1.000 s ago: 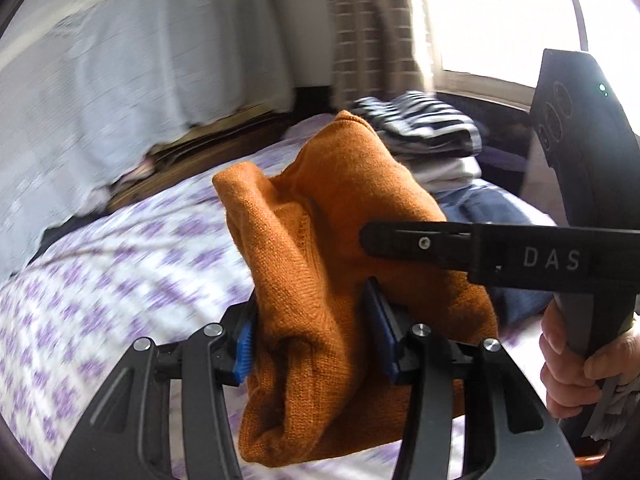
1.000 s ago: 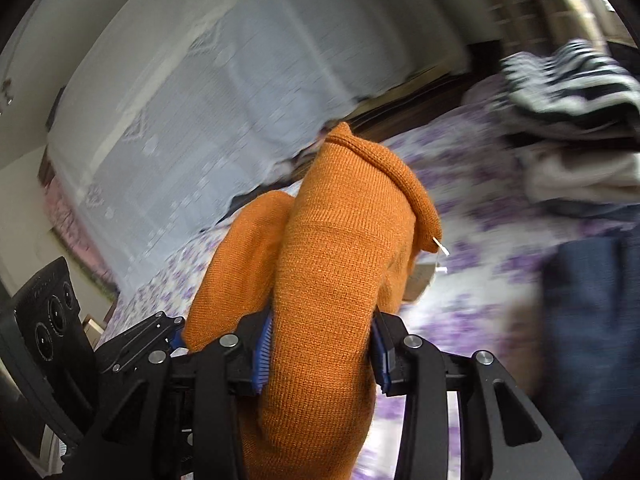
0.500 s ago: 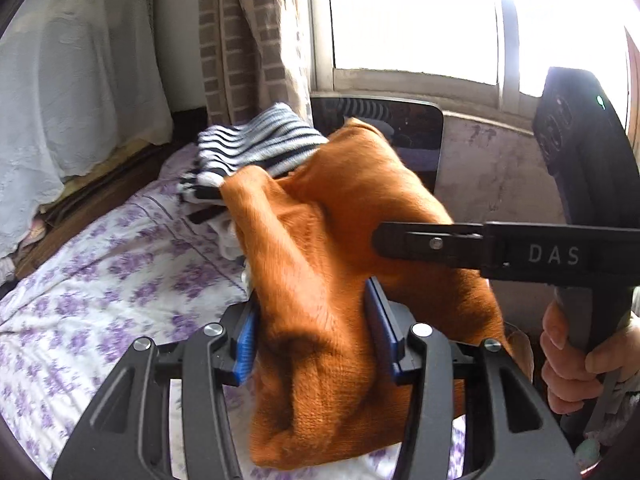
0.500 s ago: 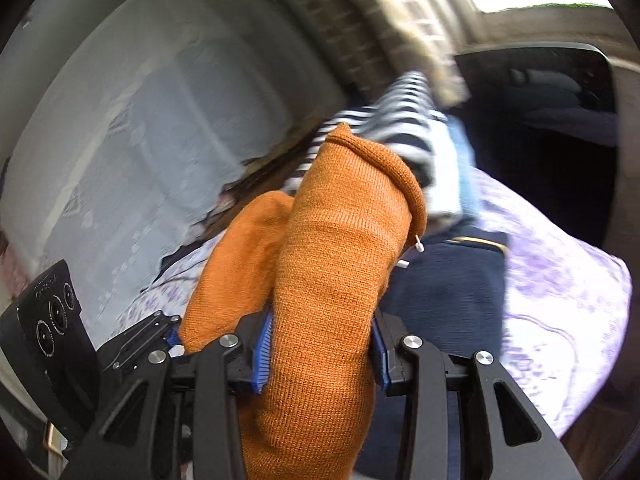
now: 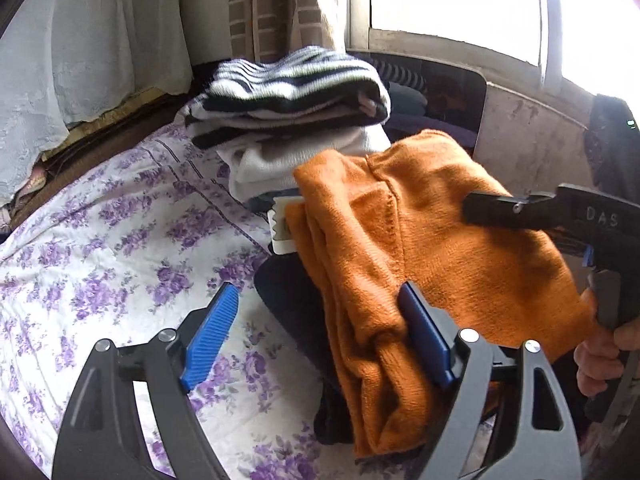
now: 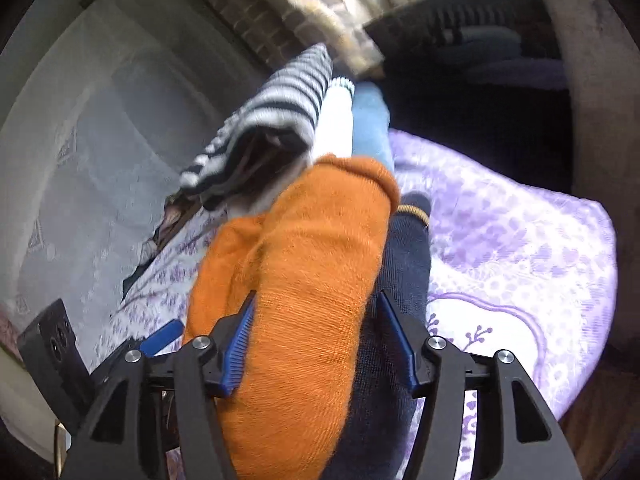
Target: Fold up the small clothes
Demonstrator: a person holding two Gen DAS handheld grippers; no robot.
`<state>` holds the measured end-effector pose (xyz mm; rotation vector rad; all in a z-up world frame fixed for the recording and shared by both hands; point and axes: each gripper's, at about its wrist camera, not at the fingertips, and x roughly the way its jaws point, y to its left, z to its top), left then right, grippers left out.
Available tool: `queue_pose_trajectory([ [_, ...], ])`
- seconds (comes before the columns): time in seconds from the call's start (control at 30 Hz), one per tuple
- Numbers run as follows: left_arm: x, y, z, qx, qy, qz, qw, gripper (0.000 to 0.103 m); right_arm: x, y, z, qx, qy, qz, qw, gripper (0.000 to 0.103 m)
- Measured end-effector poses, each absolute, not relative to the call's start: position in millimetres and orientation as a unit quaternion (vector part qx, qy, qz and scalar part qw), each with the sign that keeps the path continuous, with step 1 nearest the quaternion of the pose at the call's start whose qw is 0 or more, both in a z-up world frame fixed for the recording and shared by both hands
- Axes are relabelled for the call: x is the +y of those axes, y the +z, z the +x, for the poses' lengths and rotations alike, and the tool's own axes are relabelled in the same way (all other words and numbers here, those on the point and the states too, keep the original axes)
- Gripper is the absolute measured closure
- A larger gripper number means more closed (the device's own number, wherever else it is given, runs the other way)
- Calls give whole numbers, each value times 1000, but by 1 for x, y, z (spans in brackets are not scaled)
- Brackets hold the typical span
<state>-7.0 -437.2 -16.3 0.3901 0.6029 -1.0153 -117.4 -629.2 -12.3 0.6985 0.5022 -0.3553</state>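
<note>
A folded orange knit sweater lies on a dark navy garment on the bed. The jaws of my left gripper are opening: the sweater's edge still leans on the right pad, while the left pad stands well clear. In the right wrist view the sweater runs between the jaws of my right gripper, which are also opening, with a gap at the right pad. The right gripper's finger crosses over the sweater in the left wrist view.
A stack of folded clothes, topped by a black-and-white striped piece, stands just behind the sweater. The bed has a purple-flowered sheet. A dark screen and a window lie beyond. A hand holds the right gripper's handle.
Both grippers carried the sweater toward the clothes stack and lowered it onto the navy garment. Both sets of jaws, earlier shut on the sweater, have spread apart.
</note>
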Motion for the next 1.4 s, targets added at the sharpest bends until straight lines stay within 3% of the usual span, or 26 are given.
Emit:
queue_pose_trajectory([
  [0.13, -431, -7, -12, 266, -464, 186, 824, 21, -596, 31, -132, 199, -229, 232, 924, 44],
  [0.23, -432, -12, -12, 266, -453, 194, 829, 18, -583, 31, -122, 231, -238, 205, 921, 44],
  [0.3, -430, -15, -11, 270, -455, 191, 827, 18, -585, 14, -113, 266, -251, 208, 907, 43],
  [0.4, -425, -16, -10, 277, -458, 186, 824, 18, -599, -13, -115, 276, -249, 260, 891, 30],
  [0.5, -414, -13, -10, 282, -469, 171, 819, 18, -599, -5, -123, 260, -257, 287, 885, 31],
  [0.63, -402, -8, -14, 270, -468, 168, 825, 18, -564, 22, -136, 256, -284, 226, 896, 31],
  [0.77, -388, -2, -19, 263, -467, 162, 828, 18, -552, 14, -147, 281, -312, 221, 880, 29],
  [0.93, -368, 8, -30, 241, -465, 161, 837, 18, -535, 7, -180, 253, -347, 265, 863, 14],
  [1.1, -349, 19, -45, 229, -464, 161, 840, 7, -508, 30, -192, 249, -372, 246, 860, 3],
  [1.4, -332, 24, -60, 247, -499, 165, 814, 5, -464, 54, -196, 255, -358, 198, 876, 3],
])
